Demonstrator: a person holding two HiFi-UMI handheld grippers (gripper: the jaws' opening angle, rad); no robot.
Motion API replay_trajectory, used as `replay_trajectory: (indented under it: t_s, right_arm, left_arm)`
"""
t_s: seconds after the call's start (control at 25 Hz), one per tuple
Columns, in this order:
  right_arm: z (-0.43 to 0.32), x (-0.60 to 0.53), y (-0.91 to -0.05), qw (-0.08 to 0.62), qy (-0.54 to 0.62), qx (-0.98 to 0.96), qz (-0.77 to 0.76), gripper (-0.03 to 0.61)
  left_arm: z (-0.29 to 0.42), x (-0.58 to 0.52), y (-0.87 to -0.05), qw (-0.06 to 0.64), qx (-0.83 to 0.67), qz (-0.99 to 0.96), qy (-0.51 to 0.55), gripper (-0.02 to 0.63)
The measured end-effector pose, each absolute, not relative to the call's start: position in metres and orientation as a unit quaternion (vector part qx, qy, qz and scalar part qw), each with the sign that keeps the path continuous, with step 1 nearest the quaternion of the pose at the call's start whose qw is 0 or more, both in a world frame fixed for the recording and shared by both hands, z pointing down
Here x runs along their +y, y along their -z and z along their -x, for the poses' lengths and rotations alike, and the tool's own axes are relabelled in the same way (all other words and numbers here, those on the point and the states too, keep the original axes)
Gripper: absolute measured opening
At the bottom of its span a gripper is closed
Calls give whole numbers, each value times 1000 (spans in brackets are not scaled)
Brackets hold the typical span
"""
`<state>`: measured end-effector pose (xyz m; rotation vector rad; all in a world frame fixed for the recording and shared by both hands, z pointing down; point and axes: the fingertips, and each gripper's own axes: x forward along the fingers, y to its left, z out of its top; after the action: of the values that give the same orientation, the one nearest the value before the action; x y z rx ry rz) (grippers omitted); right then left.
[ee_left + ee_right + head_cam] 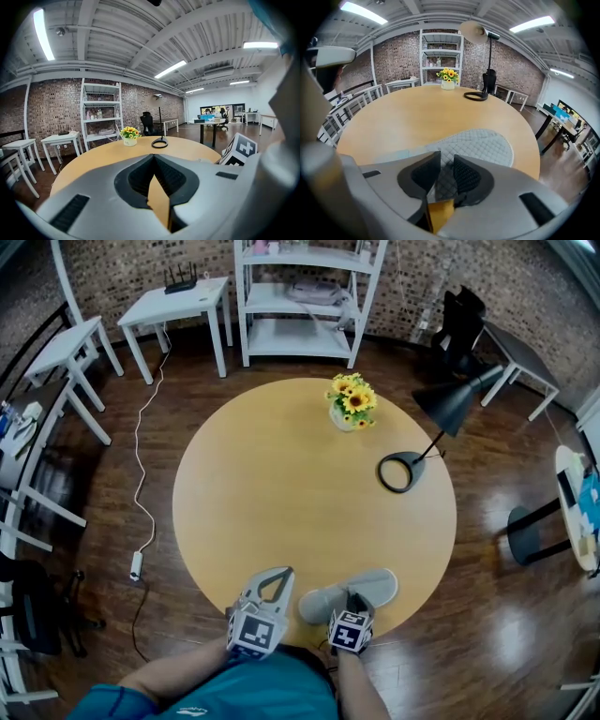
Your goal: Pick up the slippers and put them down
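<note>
One grey quilted slipper (349,593) lies on the round wooden table (281,484), close to its near edge. My right gripper (354,604) comes down on the slipper's heel end. In the right gripper view the slipper's (480,145) quilted fabric fills the narrow gap at my right gripper (446,158), and both pads press on it. My left gripper (277,575) rests over the table's near edge, just left of the slipper. In its own view the left gripper (153,158) has its tips together with nothing between them. I see no second slipper.
A vase of sunflowers (351,404) stands at the table's far side, and a black desk lamp (450,401) with a ring base (400,472) at its right. White shelves (305,296) and white side tables (178,306) line the brick wall. A cable (142,474) runs along the floor at left.
</note>
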<state>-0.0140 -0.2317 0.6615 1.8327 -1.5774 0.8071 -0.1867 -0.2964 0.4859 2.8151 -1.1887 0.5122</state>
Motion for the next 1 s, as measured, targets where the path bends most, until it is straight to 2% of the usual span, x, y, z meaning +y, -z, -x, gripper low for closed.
replay_trajectory:
  t_s: [0.12,0.36,0.48,0.52,0.56,0.6,0.68,0.84,1.0]
  right_arm:
    - [14,-230,-658,303,-291,-595,-685,36]
    - [20,-220,-659,303,-296,-609,-671,23]
    - [22,-222,-655,287,-289,-629,-662,85]
    - [22,-223,-652,284,-286,-638,-656,135]
    - [22,-223,-649,286,-281,-648,-648,212]
    - [22,-222,-646,295,-270,-660,-636,245]
    - [24,-218,-641,335,-230,-688,-602,271]
    - [36,-195,-652,460,-114,-734,-486,331]
    - [39,-183,-676,553,-59,-736,-385,367]
  left_arm:
    - [182,-295,-481,22,-378,-912,-156,6]
    - [177,-288,-484,4,-363,-917,-163,6]
    - [173,-286,-485,15,-358,-921,-154,6]
    - [171,-285,-485,17,-356,-922,-152,6]
    - [170,-285,-485,16,-354,-923,-153,6]
    - [169,-285,-485,14,-352,-923,-156,6]
    - [168,-285,-486,13,-349,-923,-159,6]
    - [168,-286,-488,22,-354,-923,-152,6]
    - [165,-286,-489,28,-355,-921,-155,6]
